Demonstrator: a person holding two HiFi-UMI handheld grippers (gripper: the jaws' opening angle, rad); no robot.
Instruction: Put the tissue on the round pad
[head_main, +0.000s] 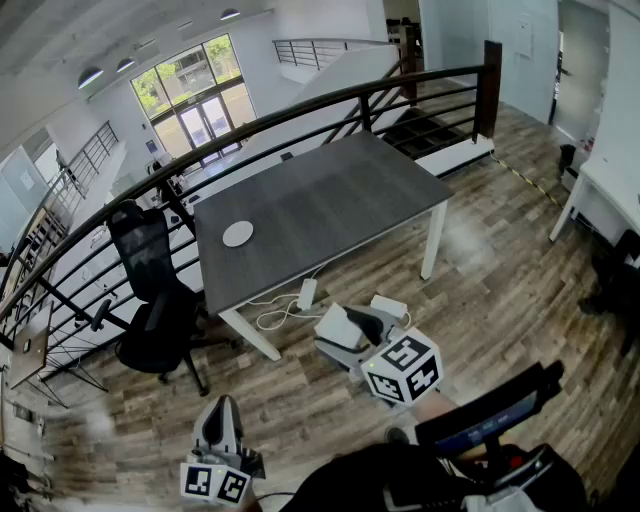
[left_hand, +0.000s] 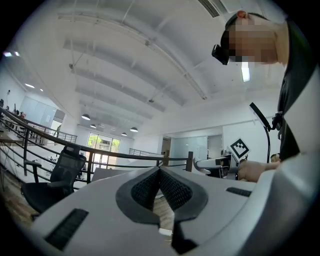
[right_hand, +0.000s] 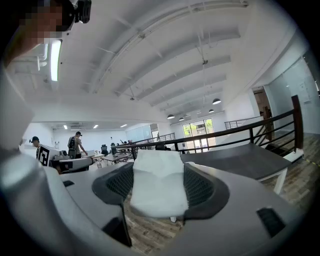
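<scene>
The white round pad (head_main: 238, 234) lies near the left end of the dark grey table (head_main: 330, 195), far ahead of both grippers. My right gripper (head_main: 358, 326) is held low over the wooden floor in front of the table. In the right gripper view a white folded tissue pack (right_hand: 157, 183) fills the gap, and the right gripper (right_hand: 158, 186) is shut on it with both pads against its sides. My left gripper (head_main: 222, 408) hangs at the bottom left of the head view. In the left gripper view the left gripper (left_hand: 160, 173) is shut with its tips together and nothing between them.
A black office chair (head_main: 152, 290) stands left of the table. A white power strip (head_main: 306, 293) with loose cables lies on the floor under the table's front edge. A dark railing (head_main: 300, 108) runs behind the table. People stand at desks in the distance (right_hand: 76, 143).
</scene>
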